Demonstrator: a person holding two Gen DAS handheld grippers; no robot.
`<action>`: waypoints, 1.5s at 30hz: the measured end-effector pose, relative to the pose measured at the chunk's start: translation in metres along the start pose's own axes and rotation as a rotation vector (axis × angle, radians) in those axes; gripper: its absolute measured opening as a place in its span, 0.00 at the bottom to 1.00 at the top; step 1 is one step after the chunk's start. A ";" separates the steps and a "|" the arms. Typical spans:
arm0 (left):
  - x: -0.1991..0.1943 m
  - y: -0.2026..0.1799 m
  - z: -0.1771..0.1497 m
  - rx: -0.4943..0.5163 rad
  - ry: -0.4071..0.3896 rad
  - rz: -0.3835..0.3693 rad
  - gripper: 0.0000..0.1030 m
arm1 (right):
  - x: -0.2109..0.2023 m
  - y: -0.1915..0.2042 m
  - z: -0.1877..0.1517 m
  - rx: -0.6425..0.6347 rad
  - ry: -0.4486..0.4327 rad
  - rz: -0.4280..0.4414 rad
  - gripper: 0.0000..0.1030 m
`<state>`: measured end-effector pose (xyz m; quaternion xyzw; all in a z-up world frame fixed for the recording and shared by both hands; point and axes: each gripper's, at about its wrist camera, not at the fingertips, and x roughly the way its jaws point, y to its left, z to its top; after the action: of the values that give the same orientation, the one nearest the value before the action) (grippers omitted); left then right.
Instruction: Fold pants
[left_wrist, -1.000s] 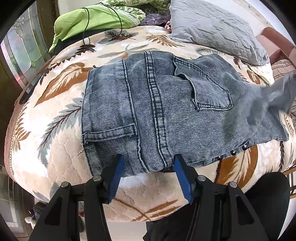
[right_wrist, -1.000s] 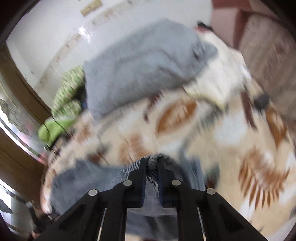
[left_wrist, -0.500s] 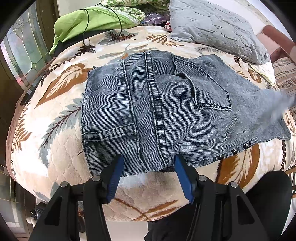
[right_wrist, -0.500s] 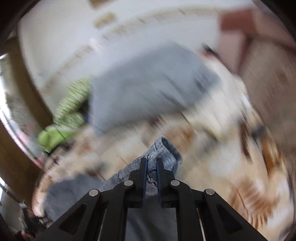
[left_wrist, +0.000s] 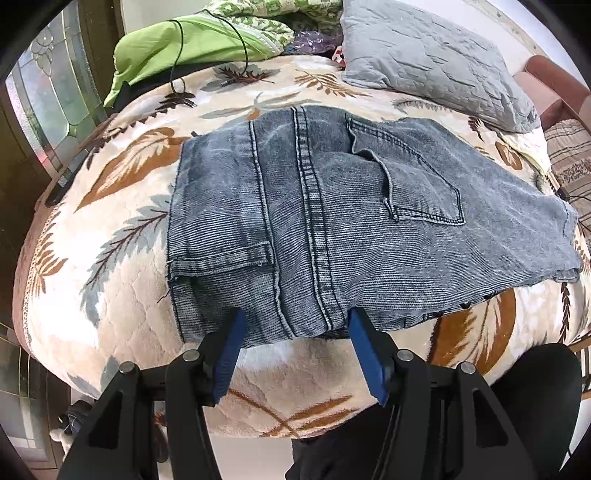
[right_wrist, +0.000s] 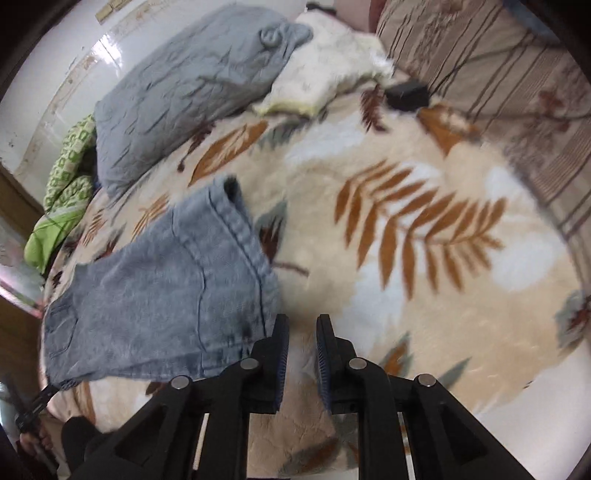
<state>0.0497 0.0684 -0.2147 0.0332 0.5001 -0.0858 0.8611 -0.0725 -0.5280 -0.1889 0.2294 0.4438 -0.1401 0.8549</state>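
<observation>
One pair of folded grey pants (left_wrist: 332, 221) on the bed (left_wrist: 110, 295). Left tool (left_wrist: 293, 332) apart, straddling the pants' near edge. Right tool (right_wrist: 300, 332) just parted, empty, beside the pants.

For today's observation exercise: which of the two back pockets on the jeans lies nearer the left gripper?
The back pocket toward the picture's left, just above the left gripper; the other pocket lies farther up and right.

A bed (left_wrist: 122, 280) with a leaf-print blanket fills the room; a grey pillow (left_wrist: 424, 62) lies by the white wall (right_wrist: 48, 74), patterned glass (left_wrist: 55, 99) alongside.
</observation>
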 end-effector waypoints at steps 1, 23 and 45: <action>-0.003 -0.001 -0.001 0.002 -0.009 0.002 0.58 | -0.003 0.009 0.002 -0.011 -0.013 0.006 0.16; 0.002 0.056 -0.005 -0.107 -0.055 0.025 0.58 | 0.124 0.168 0.043 -0.148 0.191 -0.130 0.17; -0.017 0.066 -0.007 -0.086 -0.165 -0.070 0.58 | 0.073 0.236 0.042 -0.166 0.129 -0.121 0.17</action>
<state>0.0471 0.1363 -0.2051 -0.0283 0.4313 -0.0966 0.8966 0.1020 -0.3506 -0.1648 0.1394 0.5210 -0.1390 0.8305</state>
